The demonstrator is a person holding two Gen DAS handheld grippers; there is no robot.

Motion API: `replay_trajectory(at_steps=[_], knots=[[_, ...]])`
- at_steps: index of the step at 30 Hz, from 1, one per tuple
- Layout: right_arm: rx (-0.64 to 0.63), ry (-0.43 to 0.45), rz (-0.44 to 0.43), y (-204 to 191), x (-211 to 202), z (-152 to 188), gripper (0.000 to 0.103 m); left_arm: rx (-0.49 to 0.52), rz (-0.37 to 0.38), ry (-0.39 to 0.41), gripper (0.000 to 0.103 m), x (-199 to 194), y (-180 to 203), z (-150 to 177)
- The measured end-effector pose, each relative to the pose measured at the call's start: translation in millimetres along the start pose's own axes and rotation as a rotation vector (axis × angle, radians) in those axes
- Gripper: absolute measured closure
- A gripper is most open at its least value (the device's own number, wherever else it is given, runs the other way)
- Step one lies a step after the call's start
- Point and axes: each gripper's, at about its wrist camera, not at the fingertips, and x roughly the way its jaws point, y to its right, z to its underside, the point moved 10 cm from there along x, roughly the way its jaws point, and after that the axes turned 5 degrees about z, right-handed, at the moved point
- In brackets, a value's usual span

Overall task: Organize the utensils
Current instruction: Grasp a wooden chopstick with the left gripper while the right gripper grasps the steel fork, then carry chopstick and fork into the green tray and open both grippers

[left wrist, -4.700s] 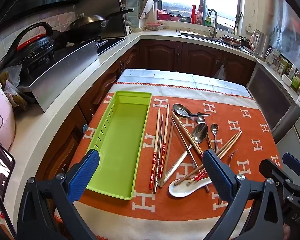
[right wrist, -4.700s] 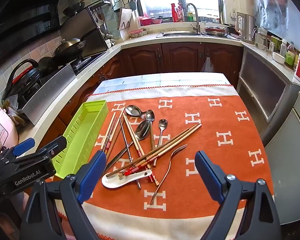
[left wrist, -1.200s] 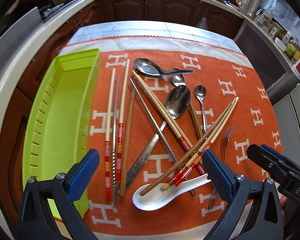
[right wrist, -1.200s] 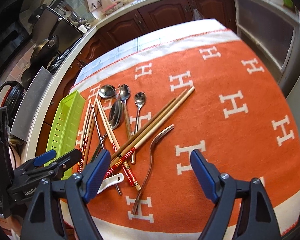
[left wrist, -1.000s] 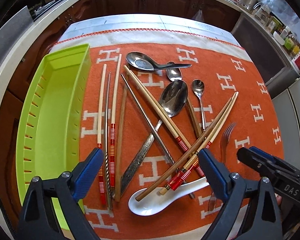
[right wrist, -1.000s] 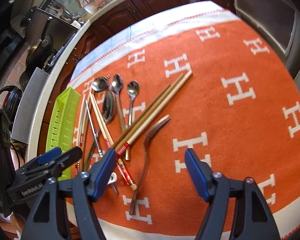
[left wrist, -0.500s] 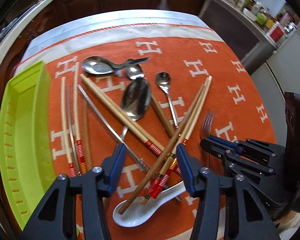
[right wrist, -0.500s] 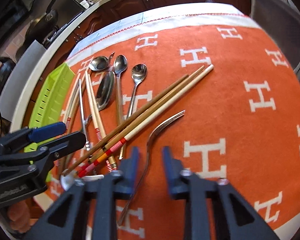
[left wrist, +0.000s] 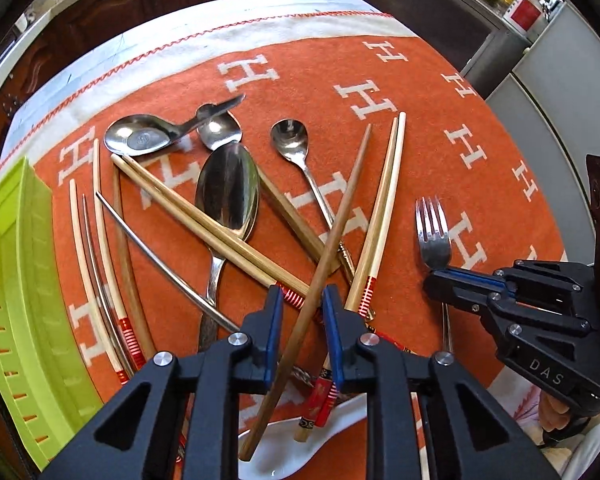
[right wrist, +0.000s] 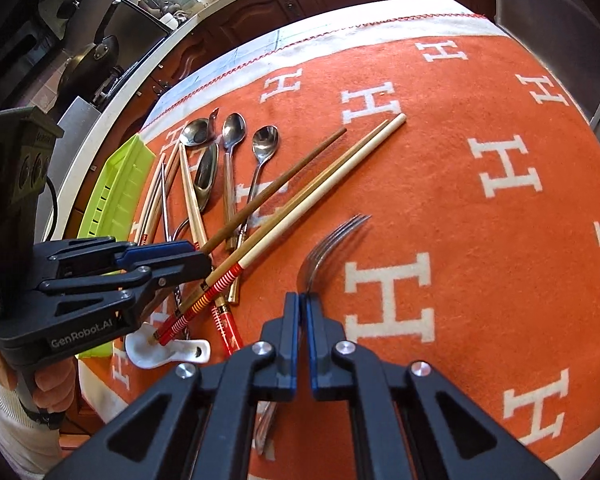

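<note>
On the orange cloth (left wrist: 440,92), left tongs (left wrist: 300,312) closing around a brown chopstick (left wrist: 332,236); right tongs (right wrist: 302,308) seemingly pinch the fork (right wrist: 320,256).

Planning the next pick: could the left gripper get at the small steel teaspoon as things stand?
Probably not yet: the left gripper is closing around a dark chopstick, and the teaspoon handle runs under crossed chopsticks.
</note>
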Motion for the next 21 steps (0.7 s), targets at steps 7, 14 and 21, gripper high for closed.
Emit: replay_trajectory(at_steps=[7,14,21], knots=[[-0.004,0.018,-0.010,-0.7,-0.4,1.2,0.100,-0.017,-0.073,0.039,0.099,-3.8,8.5,-1.2],[-0.009,0.035,0.010,-2.4,-10.2,3.7,0.100,-0.066,-0.076,0.125,0.099,-39.6,4.9,3.6],[-0.026,0.103,0.010,-16.2,-37.8,0.2,0.100,-0.138,-0.060,0.222,0.099,-92.5,-9.3,14.8]])
